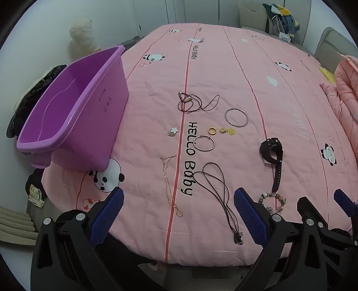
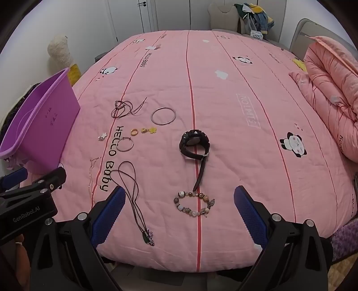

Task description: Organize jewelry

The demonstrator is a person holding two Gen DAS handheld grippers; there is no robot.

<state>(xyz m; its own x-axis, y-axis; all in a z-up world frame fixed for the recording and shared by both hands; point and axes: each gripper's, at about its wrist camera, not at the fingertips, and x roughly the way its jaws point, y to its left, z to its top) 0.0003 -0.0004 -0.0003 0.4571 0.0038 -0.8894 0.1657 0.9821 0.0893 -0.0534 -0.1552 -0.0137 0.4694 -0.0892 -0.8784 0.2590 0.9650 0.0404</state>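
Jewelry lies spread on a pink quilt: a beaded bracelet point(image 2: 194, 203), a black watch point(image 2: 194, 144), a dark cord necklace with pendant point(image 2: 134, 197), a thin gold chain point(image 1: 170, 185), a silver bangle point(image 2: 163, 116), a thin hoop point(image 2: 125, 144), a gold ring point(image 2: 134, 132), yellow flower charms point(image 2: 149, 130), a small white flower charm point(image 2: 102, 136) and a second cord necklace point(image 2: 125, 108). A purple bin point(image 1: 73, 112) stands at the left. My left gripper point(image 1: 179, 215) is open over the near edge, above the chain and cord. My right gripper point(image 2: 179, 215) is open, with the bracelet between its fingers.
A folded pink duvet point(image 2: 331, 94) lies at the right of the bed. A cream plush toy point(image 1: 81, 38) stands beyond the bin. Clothes hang on a chair point(image 2: 252, 18) at the far side. The bed's near edge runs just under both grippers.
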